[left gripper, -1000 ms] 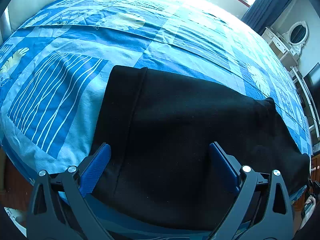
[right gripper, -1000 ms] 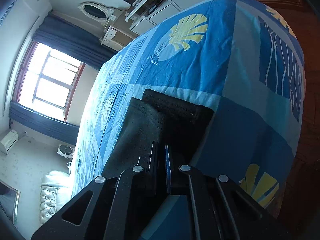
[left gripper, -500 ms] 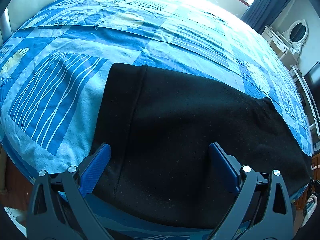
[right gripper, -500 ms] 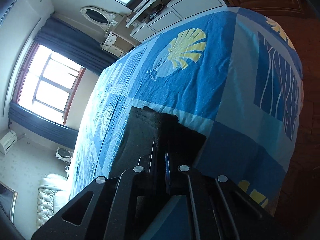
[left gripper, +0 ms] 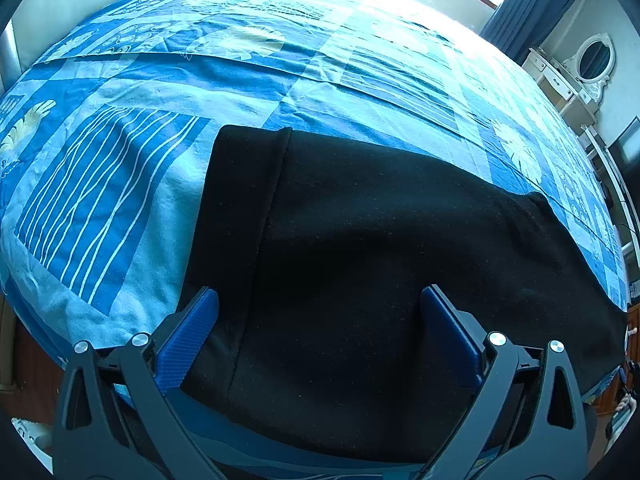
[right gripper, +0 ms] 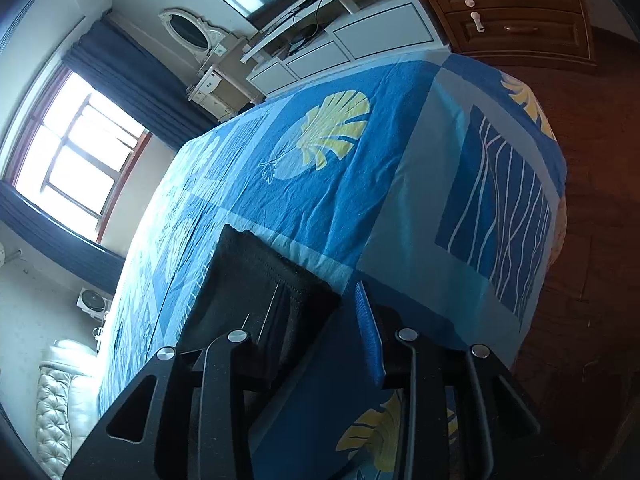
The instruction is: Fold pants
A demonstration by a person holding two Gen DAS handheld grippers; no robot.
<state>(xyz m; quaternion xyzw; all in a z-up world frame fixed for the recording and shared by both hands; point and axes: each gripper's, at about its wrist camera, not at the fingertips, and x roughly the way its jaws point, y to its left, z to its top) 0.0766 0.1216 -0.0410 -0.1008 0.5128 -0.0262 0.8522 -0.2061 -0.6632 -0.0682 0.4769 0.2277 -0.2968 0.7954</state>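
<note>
Black pants [left gripper: 360, 248] lie flat across the near part of a bed with a blue patterned cover [left gripper: 280, 60], waistband at the left. My left gripper [left gripper: 320, 312] is open and hovers just above the pants near the bed's front edge, holding nothing. In the right wrist view the end of the pants [right gripper: 248, 280] lies on the cover [right gripper: 312, 184]. My right gripper [right gripper: 320, 304] is open, its jaws apart, with the cloth lying by its left finger and not held.
A white dresser with an oval mirror [left gripper: 592, 60] and a window with dark blue curtains [right gripper: 72, 152] stand beyond the bed. A TV on a white cabinet [right gripper: 344, 36], a wooden drawer chest [right gripper: 516, 8] and wooden floor [right gripper: 592, 240] lie past the bed's corner.
My right gripper has opened and let go of the pants end, which has dropped flat onto the bed. The pants have been laid out straighter. My left gripper has stayed open and still.
</note>
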